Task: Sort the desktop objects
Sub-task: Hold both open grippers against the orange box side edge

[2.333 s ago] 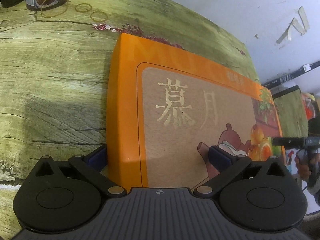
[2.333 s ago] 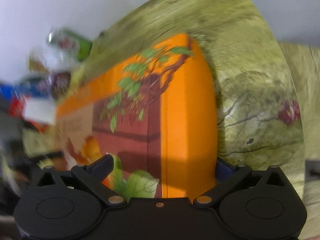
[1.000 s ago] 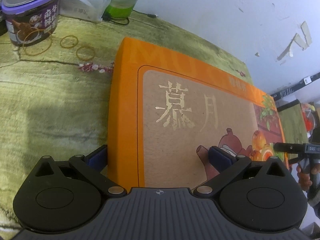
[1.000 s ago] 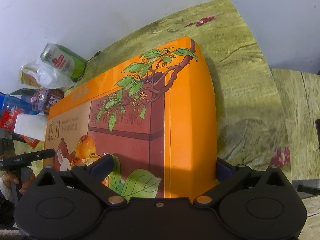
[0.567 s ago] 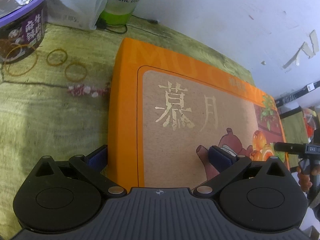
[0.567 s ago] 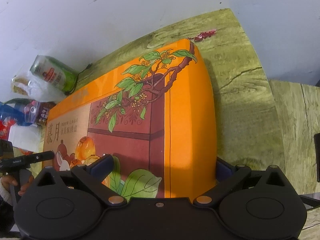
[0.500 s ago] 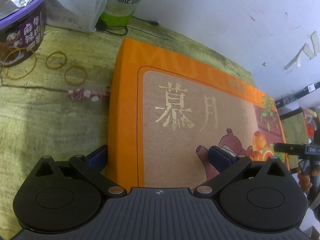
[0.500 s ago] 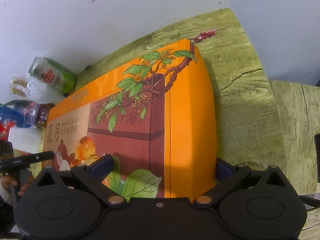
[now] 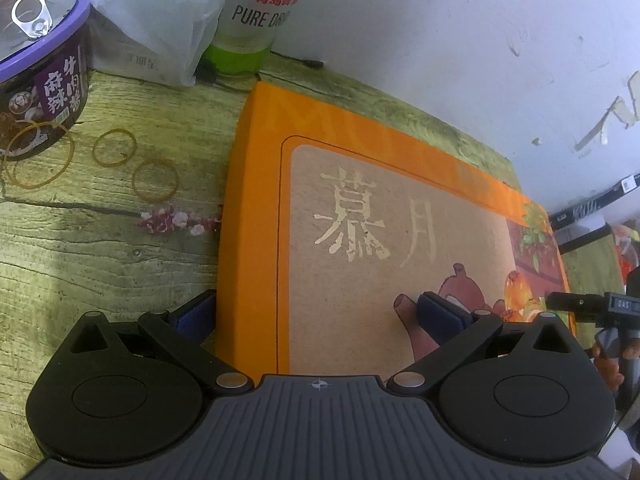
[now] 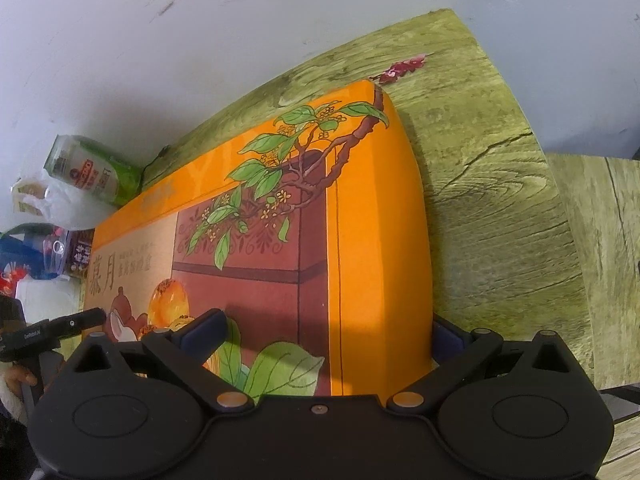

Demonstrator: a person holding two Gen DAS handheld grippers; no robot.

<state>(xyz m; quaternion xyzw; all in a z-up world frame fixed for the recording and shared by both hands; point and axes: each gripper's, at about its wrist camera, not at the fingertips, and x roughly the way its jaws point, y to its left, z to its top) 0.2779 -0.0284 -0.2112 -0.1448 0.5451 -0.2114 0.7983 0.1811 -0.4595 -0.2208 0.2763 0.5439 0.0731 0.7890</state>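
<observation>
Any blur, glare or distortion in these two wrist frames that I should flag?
Left wrist view: sharp, no motion blur; fisheye bends the orange box edges; the left gripper throws a shadow on the table. Right wrist view: also sharp; dark vignette in the corners, mild sheen along the box's far edge, strong barrel curve.

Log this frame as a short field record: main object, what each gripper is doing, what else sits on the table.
main object: orange gift box, lying flat on the wood-grain table
left gripper: shut on the box's left end, one finger under the edge, one on the lid
right gripper: shut on the box's right end, same grip
nearby: purple-lidded cup, rubber bands, white plastic bag, green beer can
</observation>
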